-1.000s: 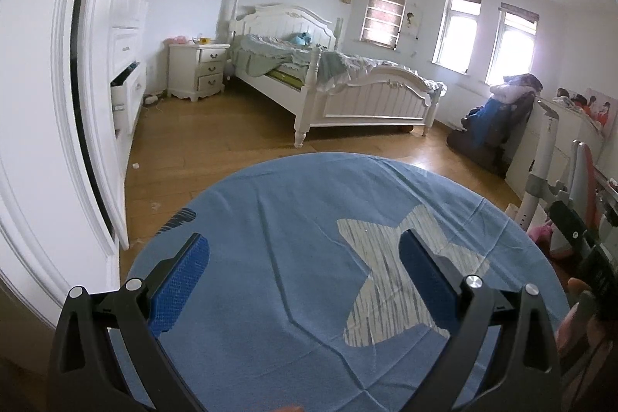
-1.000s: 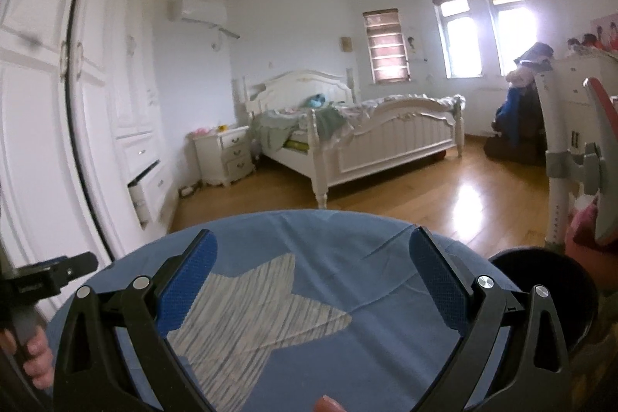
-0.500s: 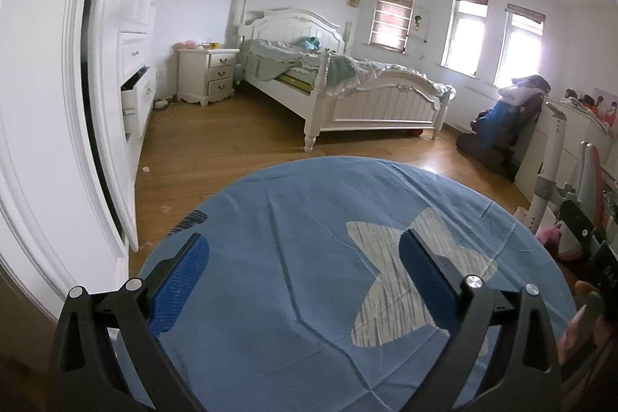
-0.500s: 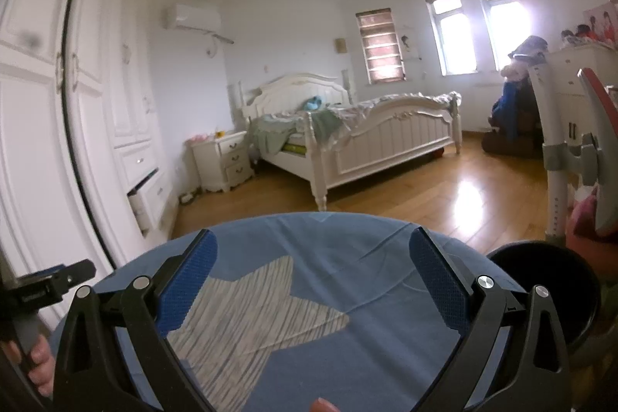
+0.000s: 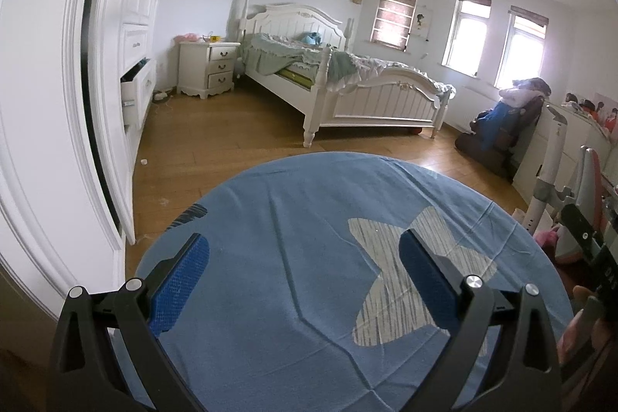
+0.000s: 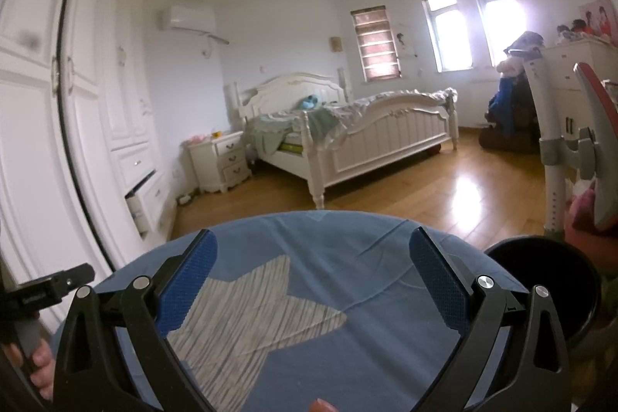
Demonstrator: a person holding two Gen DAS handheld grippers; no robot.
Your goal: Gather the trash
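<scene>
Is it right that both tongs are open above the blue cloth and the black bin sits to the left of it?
Not quite. The black bin sits to the right of the blue cloth, as the right wrist view shows. Both the left tongs and right tongs are open above it.

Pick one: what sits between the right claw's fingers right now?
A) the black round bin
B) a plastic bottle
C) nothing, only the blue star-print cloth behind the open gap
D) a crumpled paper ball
C: the right claw is spread wide with an empty gap, and only the blue cloth with its striped star shows behind it; the black round container sits off to its right.
</scene>
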